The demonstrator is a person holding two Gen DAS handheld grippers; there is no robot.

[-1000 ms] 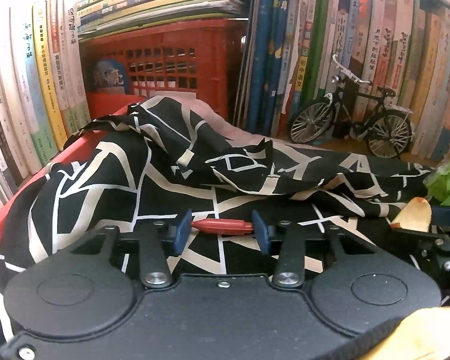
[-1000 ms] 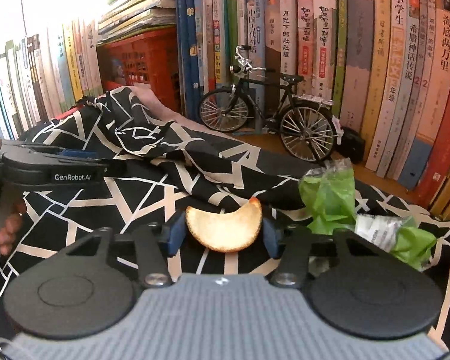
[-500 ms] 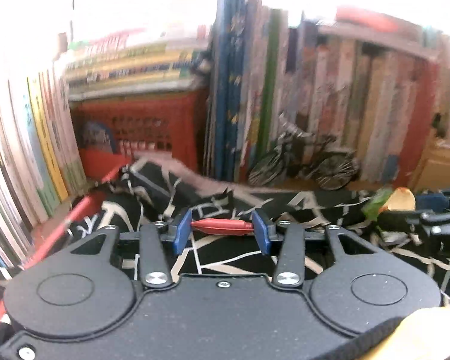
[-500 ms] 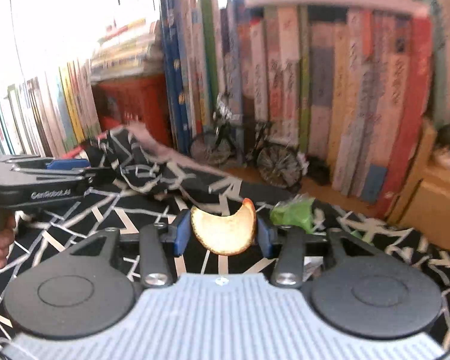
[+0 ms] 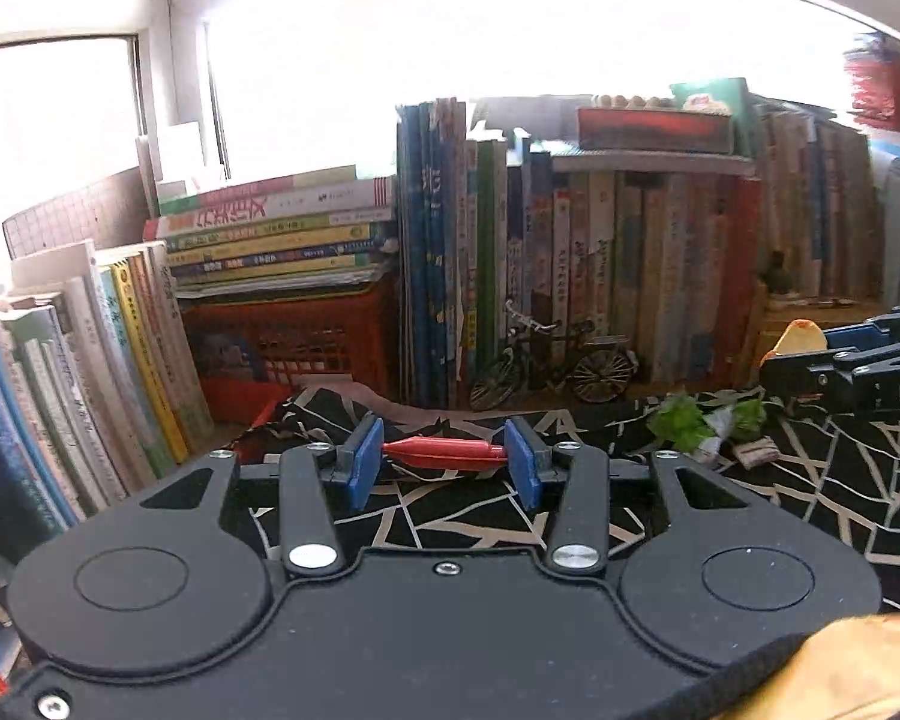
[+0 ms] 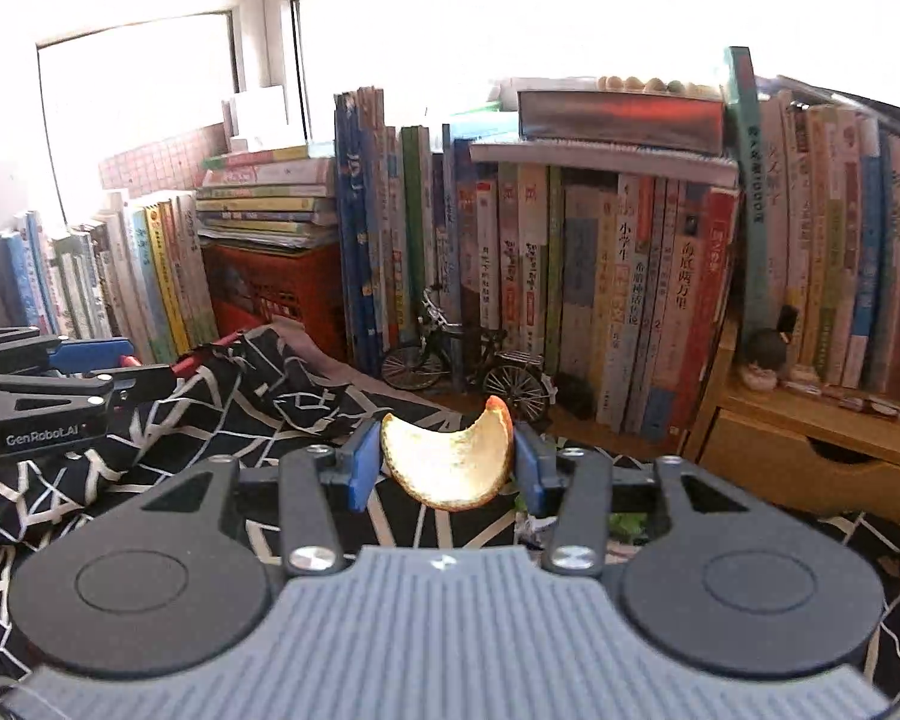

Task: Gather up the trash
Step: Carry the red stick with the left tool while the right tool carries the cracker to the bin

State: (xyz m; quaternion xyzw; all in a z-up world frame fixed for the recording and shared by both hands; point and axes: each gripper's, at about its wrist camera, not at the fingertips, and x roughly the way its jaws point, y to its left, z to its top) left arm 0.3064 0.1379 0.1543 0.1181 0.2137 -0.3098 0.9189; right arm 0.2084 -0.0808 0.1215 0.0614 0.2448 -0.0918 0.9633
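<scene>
My left gripper (image 5: 444,462) grasps a red wrapper (image 5: 444,454) crosswise; my right gripper (image 6: 447,462) clenches an orange peel (image 6: 450,462). The green wrappers (image 5: 699,420) lie nearer my right, toward the patterned cloth's (image 5: 810,480) right edge.

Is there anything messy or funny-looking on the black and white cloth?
Yes. Crumpled green wrappers and small scraps lie loose on the cloth, near the toy bicycle. The cloth itself is bunched up by the red crate.
</scene>
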